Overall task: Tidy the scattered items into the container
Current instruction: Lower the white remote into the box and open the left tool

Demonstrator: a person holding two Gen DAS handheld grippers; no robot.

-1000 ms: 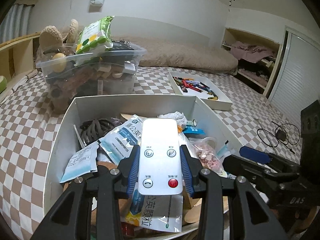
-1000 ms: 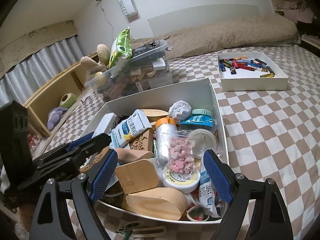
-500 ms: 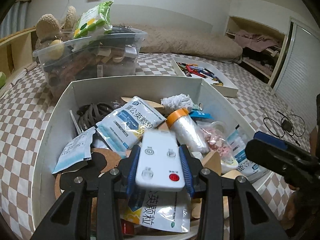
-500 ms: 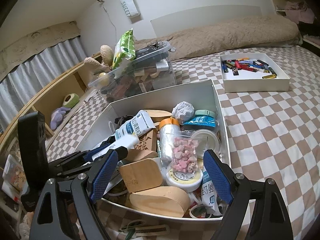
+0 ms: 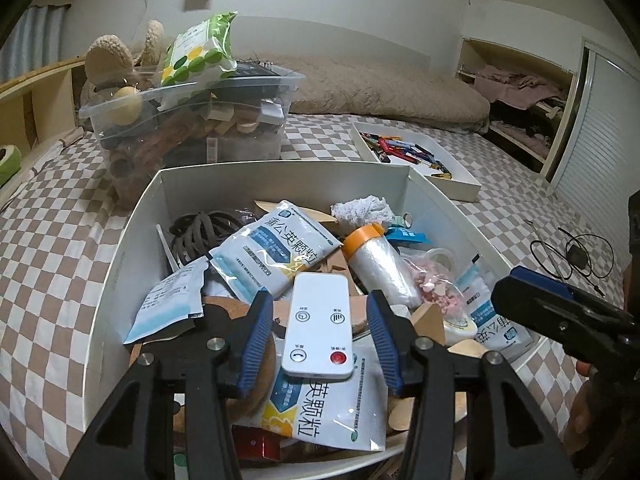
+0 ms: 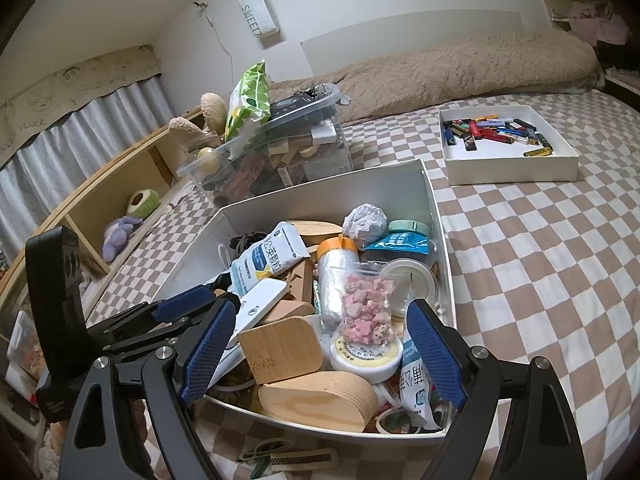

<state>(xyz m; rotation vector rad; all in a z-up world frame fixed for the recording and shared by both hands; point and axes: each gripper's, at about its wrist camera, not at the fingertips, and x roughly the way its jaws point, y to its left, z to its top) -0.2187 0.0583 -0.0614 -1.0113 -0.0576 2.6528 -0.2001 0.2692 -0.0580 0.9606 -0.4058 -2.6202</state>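
White remote (image 5: 318, 326) lies on the sachets inside the white box (image 5: 280, 182) on the bed, between your left claw (image 5: 318, 334) pads, which stand apart from it. Your right claw (image 6: 320, 354) hangs wide open and empty over the box's near edge.

one remote (image 5: 320, 326), two white boxes (image 5: 132, 216) (image 5: 460, 184)

Dim indoor light, soft and cool, strong fisheye bend

Both views curve hard at the edges with black corners; the white remote (image 5: 319, 325) catches mild glare, the far wall (image 5: 360, 8) glows palest, shadows under the clutter lie soft, and the near tongs look slightly blurred.
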